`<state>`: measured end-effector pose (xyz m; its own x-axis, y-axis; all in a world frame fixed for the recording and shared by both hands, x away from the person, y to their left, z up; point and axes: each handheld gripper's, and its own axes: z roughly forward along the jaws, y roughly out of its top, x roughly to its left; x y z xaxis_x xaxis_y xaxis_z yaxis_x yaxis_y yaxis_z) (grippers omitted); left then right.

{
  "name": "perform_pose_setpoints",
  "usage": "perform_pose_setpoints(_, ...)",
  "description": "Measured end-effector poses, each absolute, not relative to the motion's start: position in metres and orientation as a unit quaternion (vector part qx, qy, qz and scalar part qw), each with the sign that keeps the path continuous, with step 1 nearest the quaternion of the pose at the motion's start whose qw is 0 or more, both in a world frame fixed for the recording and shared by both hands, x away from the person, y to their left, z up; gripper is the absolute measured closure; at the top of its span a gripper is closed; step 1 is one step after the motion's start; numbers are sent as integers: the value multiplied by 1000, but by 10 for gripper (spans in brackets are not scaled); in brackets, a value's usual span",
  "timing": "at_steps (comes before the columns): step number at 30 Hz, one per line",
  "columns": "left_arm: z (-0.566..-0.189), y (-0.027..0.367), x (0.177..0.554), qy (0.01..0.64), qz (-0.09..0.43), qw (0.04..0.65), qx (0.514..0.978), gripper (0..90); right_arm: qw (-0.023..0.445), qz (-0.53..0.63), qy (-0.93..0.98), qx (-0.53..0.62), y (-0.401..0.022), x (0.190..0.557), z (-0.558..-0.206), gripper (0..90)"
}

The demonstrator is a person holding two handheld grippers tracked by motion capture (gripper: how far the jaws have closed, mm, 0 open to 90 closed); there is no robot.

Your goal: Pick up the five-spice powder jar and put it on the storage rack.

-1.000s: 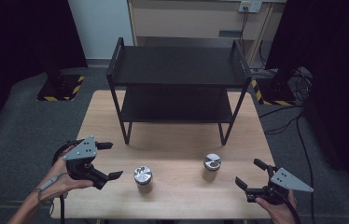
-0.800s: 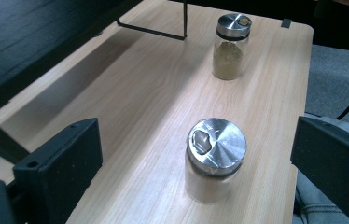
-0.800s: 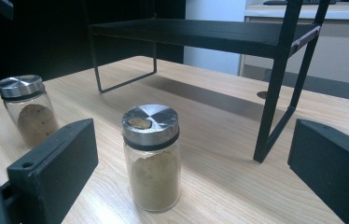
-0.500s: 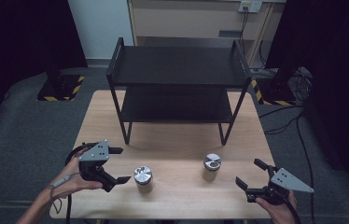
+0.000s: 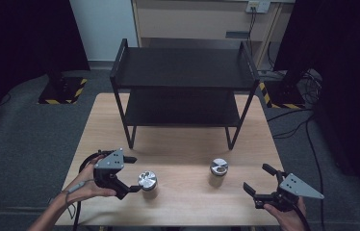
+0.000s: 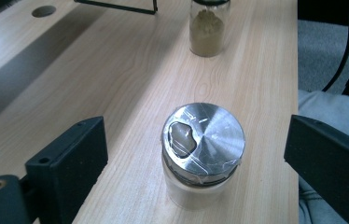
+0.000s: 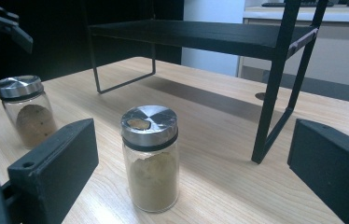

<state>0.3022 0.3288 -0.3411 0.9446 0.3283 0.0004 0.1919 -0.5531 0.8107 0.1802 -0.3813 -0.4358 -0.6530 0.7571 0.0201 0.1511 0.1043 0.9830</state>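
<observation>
The left gripper [image 5: 131, 174] had shifted rightward and lower in the high view since a second earlier, arriving at the left spice jar [image 5: 147, 181] at lower centre of the frame. Its jaws had just been narrowing; in the left gripper view the jar [image 6: 203, 154] stood between them, clear gaps on both sides, untouched. Judgement: grasp imminent, not yet made. The right gripper [image 5: 261, 185] remained at lower right, jaws wide and empty, facing the second jar [image 5: 219, 168], seen upright between its jaws in its own view [image 7: 150, 156]. The black two-tier shelf [image 5: 184, 77] occupied the upper centre of the table [image 5: 187, 144]; its front legs stood behind both jars, obstructing neither approach.
</observation>
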Motion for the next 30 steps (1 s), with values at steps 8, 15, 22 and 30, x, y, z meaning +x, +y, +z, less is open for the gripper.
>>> perform_pose_setpoints(8,-357,318,305,145,73,444,881,84,260,584,696,326,-381,180,-436,22)
perform_pose_setpoints(15,-367,311,305,142,75,446,880,114,261,586,695,326,-381,180,-436,24)
perform_pose_setpoints(22,-378,306,307,139,73,449,880,158,261,586,696,323,-381,180,-436,25)
perform_pose_setpoints(30,-389,303,308,137,72,453,878,216,263,584,697,321,-381,180,-436,28)
